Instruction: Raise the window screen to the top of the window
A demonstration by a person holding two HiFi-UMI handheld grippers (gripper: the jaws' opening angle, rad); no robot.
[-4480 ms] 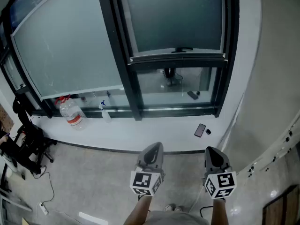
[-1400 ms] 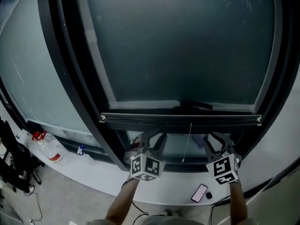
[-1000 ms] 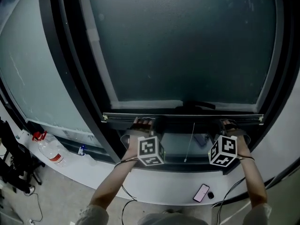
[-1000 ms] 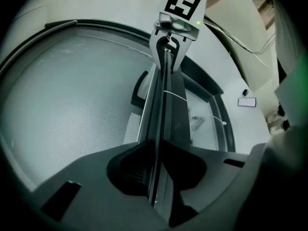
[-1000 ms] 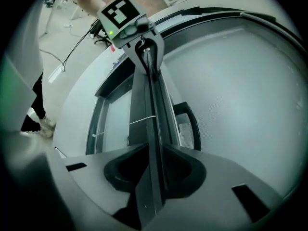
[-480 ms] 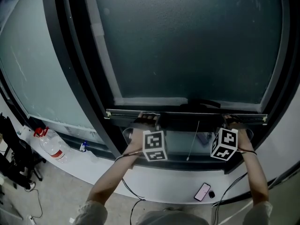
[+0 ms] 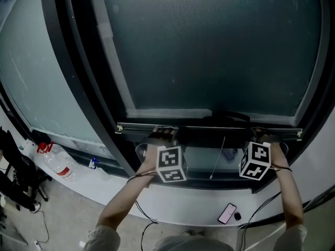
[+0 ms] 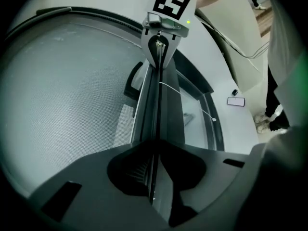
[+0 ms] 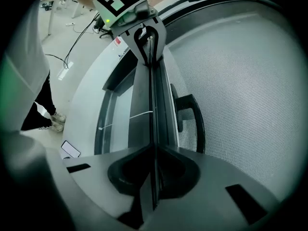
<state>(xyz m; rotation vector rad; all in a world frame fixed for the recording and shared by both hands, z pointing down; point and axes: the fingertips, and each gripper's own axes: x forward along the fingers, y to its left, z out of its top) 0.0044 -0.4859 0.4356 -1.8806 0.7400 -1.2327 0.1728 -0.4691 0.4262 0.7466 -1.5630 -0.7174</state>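
The window screen [image 7: 209, 51] is dark mesh that ends in a grey bottom bar [image 7: 209, 129] a little above the sill. My left gripper [image 7: 165, 135] is shut on the bar's left part, and my right gripper [image 7: 260, 136] is shut on its right part. In the left gripper view the bar [image 8: 156, 105] runs straight out from between the jaws of the left gripper [image 8: 154, 177]. The right gripper view shows the same bar [image 9: 153, 100] clamped in the right gripper [image 9: 154, 177]. A black handle [image 9: 192, 119] sits on the bar's middle. A thin pull cord [image 7: 218, 158] hangs below it.
A white sill [image 7: 172, 203] runs under the window with a phone [image 7: 228, 213] on it. A water bottle [image 7: 56, 161] and a small spray bottle [image 7: 93, 164] stand at the left. A thick black frame post [image 7: 78, 61] borders the screen's left side.
Both grippers rose from waist height to the screen's bottom bar and closed on it. Over the last half second the bar and grippers have barely shifted.
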